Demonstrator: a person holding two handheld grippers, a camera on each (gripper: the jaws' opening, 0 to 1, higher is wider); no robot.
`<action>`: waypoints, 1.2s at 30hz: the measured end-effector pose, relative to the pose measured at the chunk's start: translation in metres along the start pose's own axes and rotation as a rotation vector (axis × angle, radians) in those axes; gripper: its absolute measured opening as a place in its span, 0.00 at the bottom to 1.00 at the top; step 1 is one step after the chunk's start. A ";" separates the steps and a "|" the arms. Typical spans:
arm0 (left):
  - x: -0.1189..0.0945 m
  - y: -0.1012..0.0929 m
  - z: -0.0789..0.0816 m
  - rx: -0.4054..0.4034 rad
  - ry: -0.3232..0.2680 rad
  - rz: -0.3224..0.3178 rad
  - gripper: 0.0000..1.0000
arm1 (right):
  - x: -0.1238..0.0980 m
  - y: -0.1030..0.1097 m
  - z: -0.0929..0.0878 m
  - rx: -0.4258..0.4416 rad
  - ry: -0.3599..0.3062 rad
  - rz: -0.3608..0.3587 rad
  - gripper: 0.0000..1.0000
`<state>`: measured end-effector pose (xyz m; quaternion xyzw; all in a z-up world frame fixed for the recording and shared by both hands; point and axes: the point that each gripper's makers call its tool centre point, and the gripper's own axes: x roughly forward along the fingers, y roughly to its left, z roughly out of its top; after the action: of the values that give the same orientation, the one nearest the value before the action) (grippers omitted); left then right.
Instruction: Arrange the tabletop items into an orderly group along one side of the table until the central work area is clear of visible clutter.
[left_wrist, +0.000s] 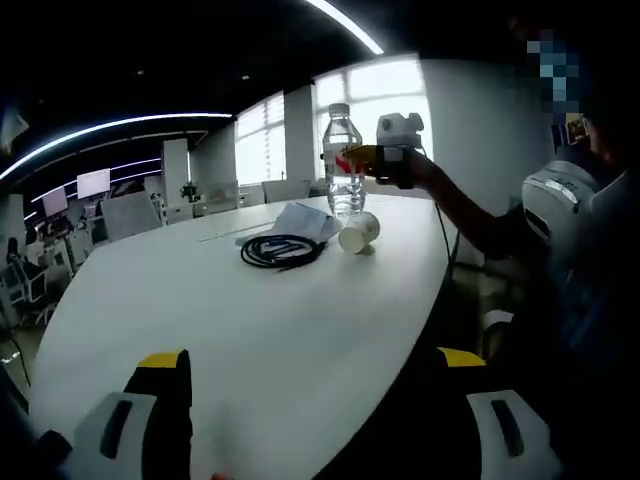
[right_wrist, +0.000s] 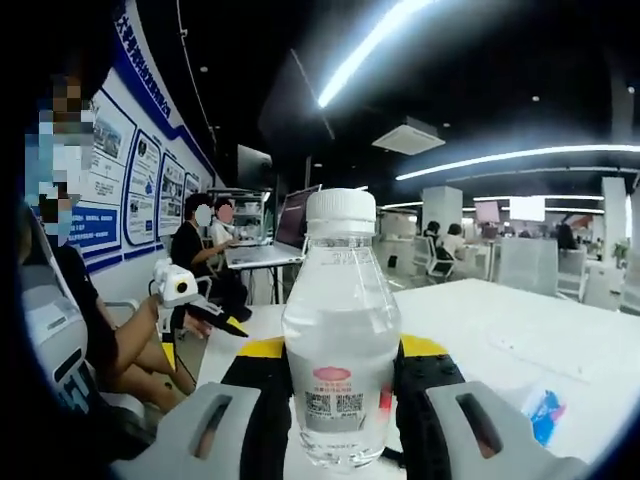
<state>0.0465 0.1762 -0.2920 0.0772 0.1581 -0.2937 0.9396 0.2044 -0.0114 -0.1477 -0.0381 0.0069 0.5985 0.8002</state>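
The right gripper (right_wrist: 340, 400) is clamped on a clear plastic water bottle (right_wrist: 341, 330), its yellow-tipped black jaws pressed against both sides of the ribbed body just below the shoulder. The bottle stands upright, white screw cap on top, a small red and white label on its lower half, and it is held above the table (right_wrist: 520, 330) rather than resting on it. In the left gripper view the same bottle (left_wrist: 344, 165) hangs over the far end of the smooth white oval table (left_wrist: 250, 340), with the right gripper (left_wrist: 368, 160) coming in from the right on the person's outstretched arm.

The left gripper (left_wrist: 315, 385) sits low over the near edge of the table with its jaws wide apart and nothing between them.

Beneath the raised bottle, a white paper cup (left_wrist: 359, 233) lies tipped on its side. Just beside it is a loose coil of black cable (left_wrist: 282, 250), and behind that a few flat white paper sheets (left_wrist: 300, 220). All three sit close together at the far end, well apart from the left gripper. In the right gripper view a white packet with a blue print (right_wrist: 545, 412) lies flat on the table to the right of the bottle.
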 end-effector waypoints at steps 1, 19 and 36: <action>0.000 0.000 0.000 0.001 0.001 -0.001 1.00 | 0.001 -0.001 0.002 -0.001 -0.006 -0.001 0.37; -0.005 -0.002 -0.006 -0.007 -0.002 0.002 1.00 | 0.018 -0.012 -0.003 0.042 -0.002 -0.004 0.36; -0.009 0.001 -0.008 -0.011 -0.006 0.008 1.00 | 0.060 -0.018 0.000 0.043 -0.015 0.028 0.36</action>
<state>0.0382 0.1835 -0.2965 0.0718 0.1565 -0.2895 0.9416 0.2383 0.0414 -0.1505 -0.0160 0.0142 0.6098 0.7923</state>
